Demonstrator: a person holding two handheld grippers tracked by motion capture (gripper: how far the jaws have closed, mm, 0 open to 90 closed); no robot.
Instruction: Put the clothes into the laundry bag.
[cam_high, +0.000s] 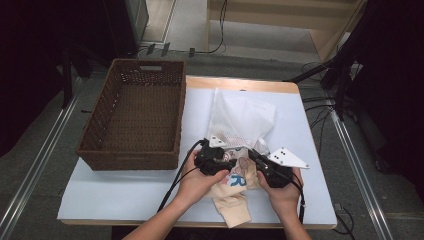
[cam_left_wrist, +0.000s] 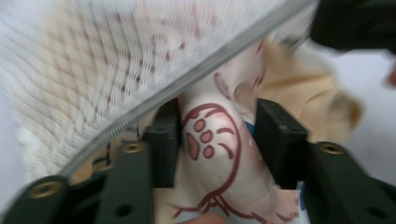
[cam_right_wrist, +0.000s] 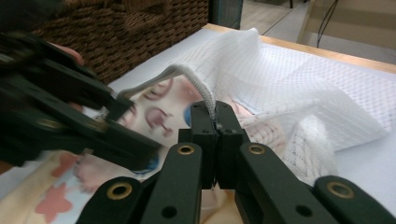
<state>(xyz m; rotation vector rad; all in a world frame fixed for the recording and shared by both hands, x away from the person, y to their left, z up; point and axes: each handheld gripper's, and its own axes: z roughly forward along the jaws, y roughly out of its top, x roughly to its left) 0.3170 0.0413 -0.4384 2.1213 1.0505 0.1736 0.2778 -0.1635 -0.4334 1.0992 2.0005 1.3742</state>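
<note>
A white mesh laundry bag (cam_high: 241, 120) lies in the middle of the table, its zipped mouth towards me. A beige garment (cam_high: 233, 200) with a brown cartoon print reaches into that mouth, and its tail hangs near the table's front edge. My left gripper (cam_high: 231, 163) has a bulging fold of the printed garment (cam_left_wrist: 299, 98) pinched between its pads, just under the bag's zipper edge (cam_left_wrist: 187, 79). My right gripper (cam_high: 253, 154) is shut on the bag's zipper rim (cam_right_wrist: 205, 88) and holds it lifted off the garment (cam_right_wrist: 159, 112).
A brown wicker basket (cam_high: 131, 152) stands on the left of the white table top (cam_high: 125, 192), close to my left hand. The table's wooden far edge (cam_high: 240, 82) lies behind the bag. Cables run on the floor at the right.
</note>
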